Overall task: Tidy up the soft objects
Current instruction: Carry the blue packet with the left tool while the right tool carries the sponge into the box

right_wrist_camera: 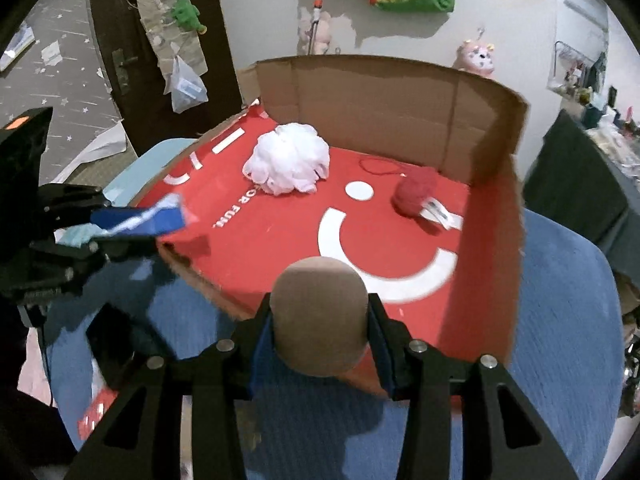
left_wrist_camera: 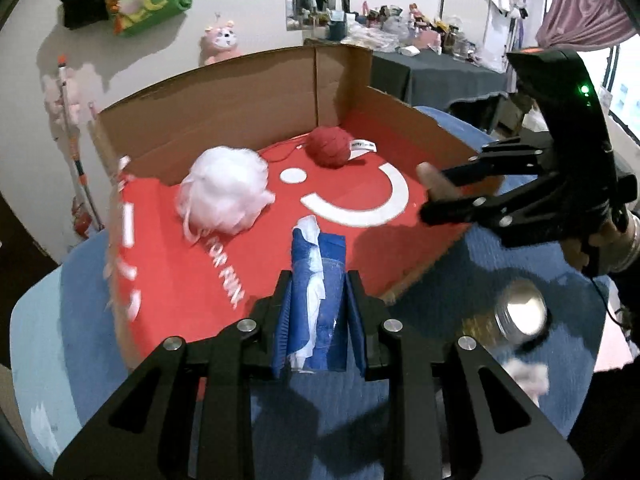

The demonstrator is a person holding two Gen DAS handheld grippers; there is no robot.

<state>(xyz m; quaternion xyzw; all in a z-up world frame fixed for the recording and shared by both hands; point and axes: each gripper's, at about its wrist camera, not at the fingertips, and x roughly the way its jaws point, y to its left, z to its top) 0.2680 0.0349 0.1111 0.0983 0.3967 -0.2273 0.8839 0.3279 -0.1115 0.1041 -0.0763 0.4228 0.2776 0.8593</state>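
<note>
A red cardboard box (left_wrist_camera: 248, 264) (right_wrist_camera: 516, 240) lies open on a blue cloth. Inside it sit a white mesh pouf (left_wrist_camera: 224, 192) (right_wrist_camera: 290, 162) and a red yarn ball (left_wrist_camera: 330, 146) (right_wrist_camera: 416, 196). My left gripper (left_wrist_camera: 320, 312) is shut on a blue and white tissue pack (left_wrist_camera: 316, 280), held over the box's near edge; the pack also shows in the right wrist view (right_wrist_camera: 140, 220). My right gripper (right_wrist_camera: 320, 320) is shut on a brown rounded soft object (right_wrist_camera: 320, 312), over the box's near edge; the gripper also shows in the left wrist view (left_wrist_camera: 436, 196).
A silver-lidded jar (left_wrist_camera: 520, 312) and a white scrap (left_wrist_camera: 528, 372) lie on the blue cloth (left_wrist_camera: 460, 264) right of the box. A dark phone-like object (right_wrist_camera: 112, 344) lies left of my right gripper. A cluttered table (left_wrist_camera: 432, 68) stands behind.
</note>
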